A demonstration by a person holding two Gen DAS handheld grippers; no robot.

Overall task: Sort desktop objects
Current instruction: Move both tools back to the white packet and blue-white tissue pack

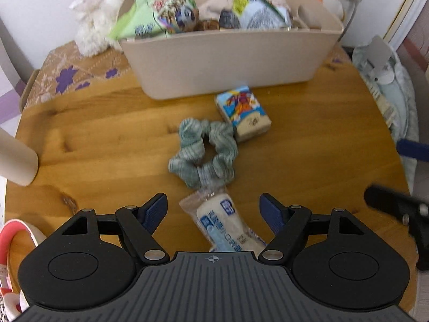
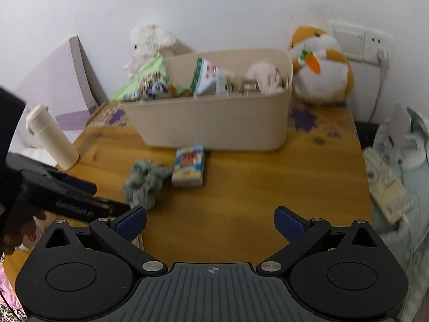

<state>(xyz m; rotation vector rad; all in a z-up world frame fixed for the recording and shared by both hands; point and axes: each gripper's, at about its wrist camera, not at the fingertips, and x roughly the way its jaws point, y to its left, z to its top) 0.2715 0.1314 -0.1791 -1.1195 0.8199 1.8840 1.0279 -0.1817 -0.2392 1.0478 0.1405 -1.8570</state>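
Wooden table (image 1: 107, 123) with beige storage bin (image 1: 228, 61) at its far edge, already holding a green snack bag (image 1: 158, 10), a white-and-green packet (image 1: 254, 8) and pale cloth items.

Left gripper (image 1: 213, 210): jaws wide open, nothing gripped. Between the two blue pads (image 1: 154, 212), though touching neither, one end of a clear-wrapped white snack packet (image 1: 228, 225) with blue print, lying flat on the wood and angled toward the right pad; lower end hidden under the gripper body. Just beyond the packet's far end, touching it, a grey-green scrunchie (image 1: 203, 153). Beside the scrunchie, toward the bin, a small colourful box (image 1: 242, 112), near the bin's front wall but apart from it.

Right gripper (image 2: 210, 221): jaws likewise spread wide, empty, over bare tabletop. Scrunchie and box ahead and to its left, well outside the jaws.

Periphery: beige tumbler (image 2: 51, 136) near the table's left edge; white plush rabbit (image 2: 150, 43) behind the bin's left end; orange-and-white plush hamster (image 2: 321, 67) holding a carrot, at its right end; wall socket (image 2: 359, 43) behind.
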